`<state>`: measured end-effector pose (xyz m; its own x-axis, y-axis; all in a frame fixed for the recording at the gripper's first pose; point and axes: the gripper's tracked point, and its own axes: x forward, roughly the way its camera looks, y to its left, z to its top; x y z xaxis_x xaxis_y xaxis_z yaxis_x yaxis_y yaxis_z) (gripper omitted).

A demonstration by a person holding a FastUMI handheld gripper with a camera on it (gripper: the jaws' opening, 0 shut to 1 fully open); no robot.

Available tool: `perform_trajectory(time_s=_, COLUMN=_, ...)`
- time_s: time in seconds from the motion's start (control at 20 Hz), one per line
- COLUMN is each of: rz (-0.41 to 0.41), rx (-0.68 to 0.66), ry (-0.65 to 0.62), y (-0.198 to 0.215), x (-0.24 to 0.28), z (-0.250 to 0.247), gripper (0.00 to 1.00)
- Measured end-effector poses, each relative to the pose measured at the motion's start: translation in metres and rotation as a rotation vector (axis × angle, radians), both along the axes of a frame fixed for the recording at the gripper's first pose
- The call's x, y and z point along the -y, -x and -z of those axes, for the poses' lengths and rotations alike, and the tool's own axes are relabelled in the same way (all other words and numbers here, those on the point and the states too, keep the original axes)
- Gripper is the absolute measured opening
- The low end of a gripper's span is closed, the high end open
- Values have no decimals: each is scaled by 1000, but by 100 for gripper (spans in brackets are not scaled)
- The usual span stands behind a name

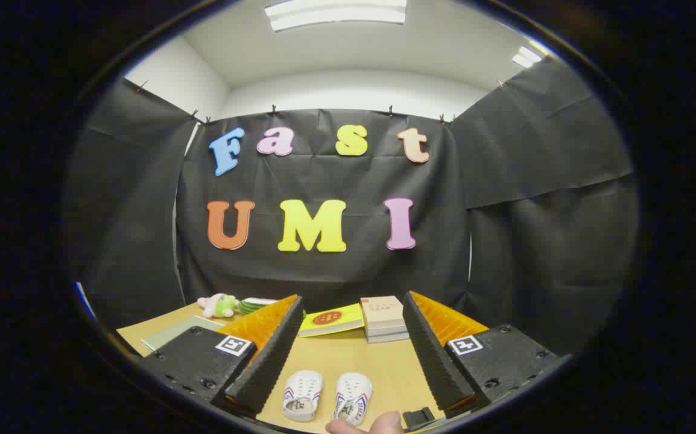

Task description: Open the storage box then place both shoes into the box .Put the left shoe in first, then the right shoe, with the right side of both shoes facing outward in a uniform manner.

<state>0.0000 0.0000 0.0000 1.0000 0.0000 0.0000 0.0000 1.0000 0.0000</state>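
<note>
Two small white shoes with red and blue stripes lie side by side on the wooden table (348, 355), between and below my fingers: one shoe (302, 395) on the left, the other shoe (352, 396) on the right. My gripper (348, 319) is held above the table, open wide, with nothing between its ribbed black fingers (272, 355). A fingertip of a person's hand (365, 425) pokes in just in front of the right shoe, beside a small black clip-like part (418, 417).
Beyond the fingers, near the back wall, lie a yellow book (331, 319), a stack of beige boxes or books (383, 318), a plush toy (218, 305), a green striped item (256, 304) and a grey-green sheet (173, 333).
</note>
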Motion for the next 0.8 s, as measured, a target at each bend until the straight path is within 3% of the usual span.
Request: perform_trajectory(time_s=0.8, rz=-27, rx=-38, ry=-16, y=-7, x=-10, z=11, gripper=100)
